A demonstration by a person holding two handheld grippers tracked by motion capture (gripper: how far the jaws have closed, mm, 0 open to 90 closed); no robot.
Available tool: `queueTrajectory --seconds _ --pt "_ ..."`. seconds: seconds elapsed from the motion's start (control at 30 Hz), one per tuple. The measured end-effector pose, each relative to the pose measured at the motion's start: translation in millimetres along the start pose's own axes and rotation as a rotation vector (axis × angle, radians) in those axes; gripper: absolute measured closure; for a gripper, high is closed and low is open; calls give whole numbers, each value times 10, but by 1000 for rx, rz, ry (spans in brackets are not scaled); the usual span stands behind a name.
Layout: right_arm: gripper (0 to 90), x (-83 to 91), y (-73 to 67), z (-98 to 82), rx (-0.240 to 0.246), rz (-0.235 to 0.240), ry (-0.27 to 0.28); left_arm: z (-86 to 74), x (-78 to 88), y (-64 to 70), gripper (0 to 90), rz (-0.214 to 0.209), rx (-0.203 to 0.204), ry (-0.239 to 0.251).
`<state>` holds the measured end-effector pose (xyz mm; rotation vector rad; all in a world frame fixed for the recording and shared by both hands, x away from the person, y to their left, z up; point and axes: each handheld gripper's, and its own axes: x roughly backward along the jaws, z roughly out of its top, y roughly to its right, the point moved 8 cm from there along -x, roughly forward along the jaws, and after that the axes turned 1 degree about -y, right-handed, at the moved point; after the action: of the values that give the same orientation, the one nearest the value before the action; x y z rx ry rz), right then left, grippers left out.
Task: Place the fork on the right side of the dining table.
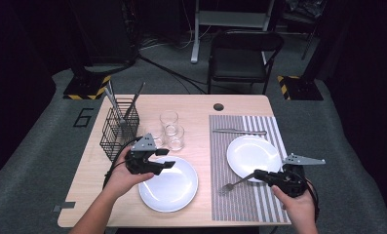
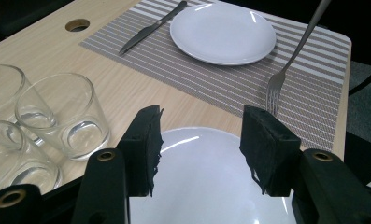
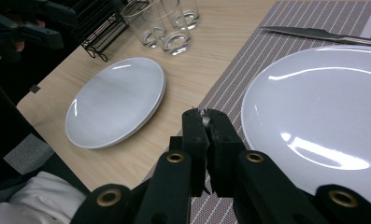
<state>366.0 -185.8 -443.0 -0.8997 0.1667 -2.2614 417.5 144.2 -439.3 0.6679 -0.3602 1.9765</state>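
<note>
My right gripper is shut on the handle of a silver fork, low at the front right of the table. The fork slants down, its tines on or just above the striped placemat, left of a white plate. In the right gripper view the jaws are pressed together with a sliver of metal between them. My left gripper hovers open over the rim of a second white plate on the bare wood. Nothing sits between its pads.
A knife lies on the placemat behind the right plate. Three empty glasses stand behind the left plate. A black wire basket holding utensils is at the back left. A cable hole is near the far edge.
</note>
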Motion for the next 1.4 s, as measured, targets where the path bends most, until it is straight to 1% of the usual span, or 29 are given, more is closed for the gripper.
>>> queueTrajectory --seconds 0.03,0.07,0.13,0.17,0.2,0.27,0.47,0.8,0.93,1.13,1.2,1.23,1.27,1.33,1.4 --pt "865 4 13 -7 1 -2 1 3 -7 1 478 5 -1 6" --pt "863 12 23 -18 -7 -4 -2 0 -4 0 478 4 -3 0" --pt "861 16 51 -32 -17 -11 0 3 -6 0 478 6 0 6" --pt "858 21 61 -41 -22 -13 0 1 1 0 479 1 0 1" --pt "857 26 76 -54 -33 -18 -3 1 7 -8 479 4 -6 -1" --pt "854 32 119 -79 -49 -20 4 2 11 -12 478 10 -4 2" --pt "846 52 215 -155 -100 -26 10 2 11 -17 478 11 -7 0" --pt "829 57 363 -260 -148 -48 22 1 13 -21 478 12 -7 0" --pt "821 60 414 -311 -169 -56 20 -1 15 -15 478 6 0 -1" --pt "810 57 477 -356 -180 -81 19 0 13 -18 478 11 -1 1" --pt "808 53 496 -369 -188 -83 24 0 10 -19 478 11 2 5" --pt "807 54 504 -382 -199 -83 24 1 8 -24 478 13 -1 7" --pt "806 54 520 -397 -200 -80 26 0 9 -29 478 15 -7 5" --pt "805 56 550 -428 -212 -78 29 -3 10 -31 478 15 -8 1" --pt "805 55 574 -454 -235 -72 35 -3 7 -34 478 20 -8 2"
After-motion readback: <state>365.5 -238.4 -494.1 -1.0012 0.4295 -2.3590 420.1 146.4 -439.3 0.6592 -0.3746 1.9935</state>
